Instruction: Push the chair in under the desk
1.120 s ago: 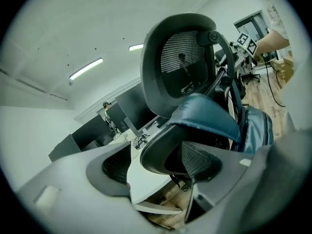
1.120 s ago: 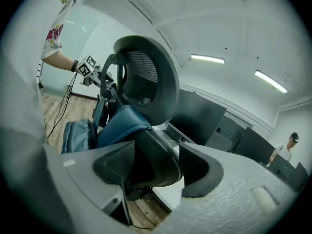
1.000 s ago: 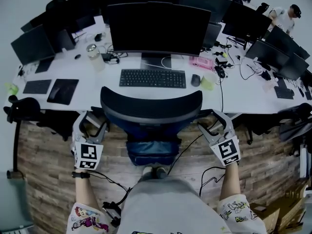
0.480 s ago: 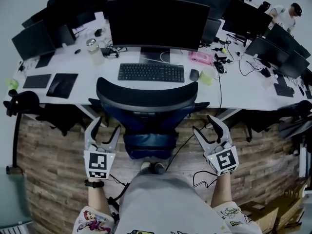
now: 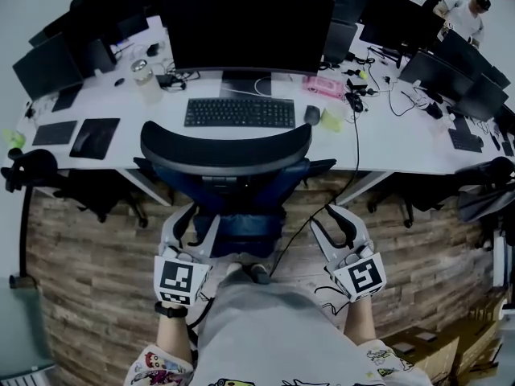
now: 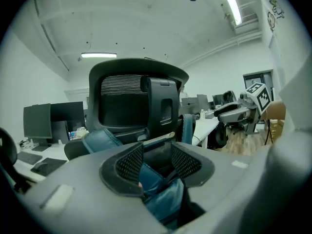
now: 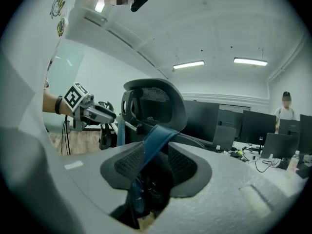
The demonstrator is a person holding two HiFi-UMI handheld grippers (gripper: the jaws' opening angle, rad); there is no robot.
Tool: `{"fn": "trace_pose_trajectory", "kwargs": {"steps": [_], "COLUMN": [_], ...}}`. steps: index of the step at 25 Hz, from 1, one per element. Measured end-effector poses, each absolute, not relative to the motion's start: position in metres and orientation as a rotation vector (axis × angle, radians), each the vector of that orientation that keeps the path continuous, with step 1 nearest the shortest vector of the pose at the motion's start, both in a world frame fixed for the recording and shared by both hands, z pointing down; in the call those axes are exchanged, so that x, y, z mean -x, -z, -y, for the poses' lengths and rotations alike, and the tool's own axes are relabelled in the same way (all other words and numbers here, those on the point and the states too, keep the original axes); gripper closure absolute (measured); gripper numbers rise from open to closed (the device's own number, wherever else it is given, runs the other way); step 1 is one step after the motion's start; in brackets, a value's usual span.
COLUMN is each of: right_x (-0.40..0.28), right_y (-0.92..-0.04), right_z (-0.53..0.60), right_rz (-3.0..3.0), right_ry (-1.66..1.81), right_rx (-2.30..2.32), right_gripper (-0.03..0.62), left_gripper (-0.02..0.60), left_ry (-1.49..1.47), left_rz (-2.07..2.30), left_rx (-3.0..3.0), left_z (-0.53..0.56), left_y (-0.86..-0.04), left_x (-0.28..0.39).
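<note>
Black mesh-backed office chair with blue seat (image 5: pixel 225 147) stands at the long white bench (image 5: pixel 402 147), its backrest top level with the bench's front edge and facing a black keyboard (image 5: pixel 240 112). The left gripper (image 5: pixel 195 219) is close by the seat's left rear, and the right gripper (image 5: pixel 326 217) is off the right rear over the wood-plank floor (image 5: pixel 96 248), clear of the chair. Both sets of fingers are half spread and closing, pinching nothing; blue chair parts show through the gaps.

Chair (image 5: pixel 225 147) wheels hidden, desk (image 5: pixel 402 147) right end cut off
</note>
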State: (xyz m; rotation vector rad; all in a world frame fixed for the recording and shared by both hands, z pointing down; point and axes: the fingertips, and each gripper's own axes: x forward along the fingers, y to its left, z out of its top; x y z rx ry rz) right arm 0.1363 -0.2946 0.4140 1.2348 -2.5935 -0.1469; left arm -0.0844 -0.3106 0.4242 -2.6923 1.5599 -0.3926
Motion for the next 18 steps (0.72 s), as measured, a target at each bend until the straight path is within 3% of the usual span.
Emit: {"fn": "trace_pose_trajectory", "kwargs": {"steps": [5,18], "right_x": [-0.143,-0.136], "right_y": [-0.415,-0.415], "right_z": [0.292,0.297], "right_rz": [2.629,2.691], "right_ry": [0.098,-0.007], "right_rx": [-1.267,-1.33], "right_gripper": [0.489,0.592], "left_gripper": [0.426,0.563], "left_ry": [0.316,0.201], "left_rz": [-1.551,-1.508], "left_rx": [2.77,2.828], "left_z": [0.305,0.304], "left_y": [-0.424,-0.41], "left_x": [0.061,0.034]}}
